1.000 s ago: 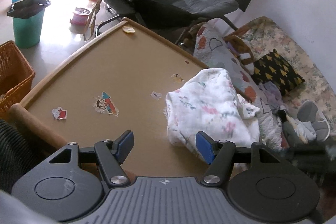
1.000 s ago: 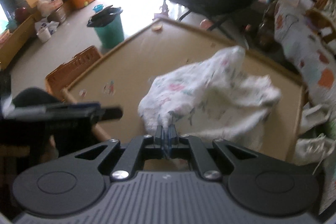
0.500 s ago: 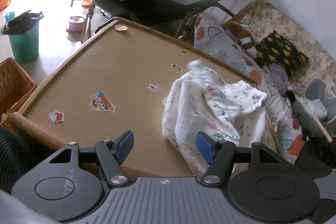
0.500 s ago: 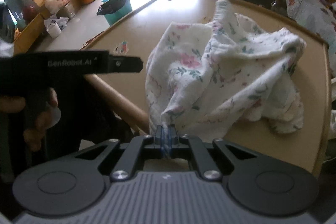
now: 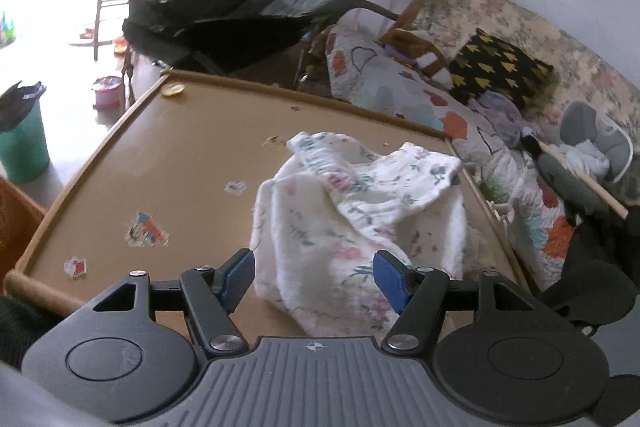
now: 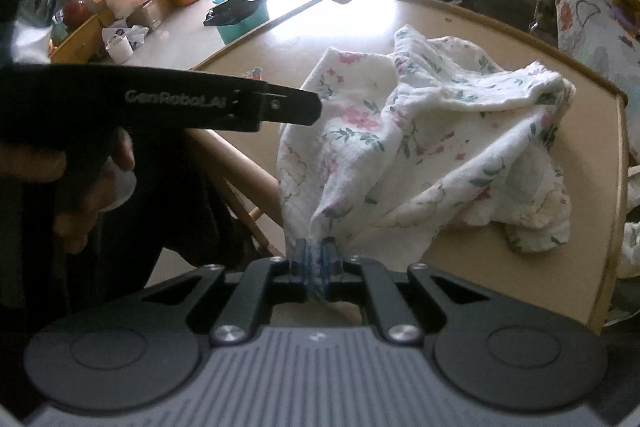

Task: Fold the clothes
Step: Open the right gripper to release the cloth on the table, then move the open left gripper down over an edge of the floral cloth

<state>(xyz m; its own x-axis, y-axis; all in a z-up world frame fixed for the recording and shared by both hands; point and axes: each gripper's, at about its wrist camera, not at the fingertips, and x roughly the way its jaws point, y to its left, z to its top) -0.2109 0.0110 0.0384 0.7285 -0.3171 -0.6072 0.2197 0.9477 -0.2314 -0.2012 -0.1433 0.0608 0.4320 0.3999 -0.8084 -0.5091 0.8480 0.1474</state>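
Note:
A white floral cloth (image 5: 352, 223) lies crumpled on the right half of the tan table (image 5: 180, 163). My left gripper (image 5: 312, 279) is open just above the cloth's near edge, its blue pads either side of a fold without touching it. In the right wrist view the cloth (image 6: 420, 147) rises from the table (image 6: 480, 267) to my right gripper (image 6: 314, 261). Those jaws are starting to open, with a corner of the cloth still pinched between the pads. The left gripper (image 6: 296, 105) shows there side-on, left of the cloth, held by a hand.
Stickers (image 5: 146, 229) dot the tabletop, and a raised rim (image 5: 80, 171) runs round it. A sofa with cushions and more laundry (image 5: 500, 115) is to the right, a dark reclining chair (image 5: 256, 23) behind. A green bin (image 5: 22, 143) and an orange basket stand on the floor at left.
The right gripper pulled the cloth's corner toward the near table edge and lowered it, stretching the cloth out. The left gripper moved closer to the cloth and rolled, staying open.

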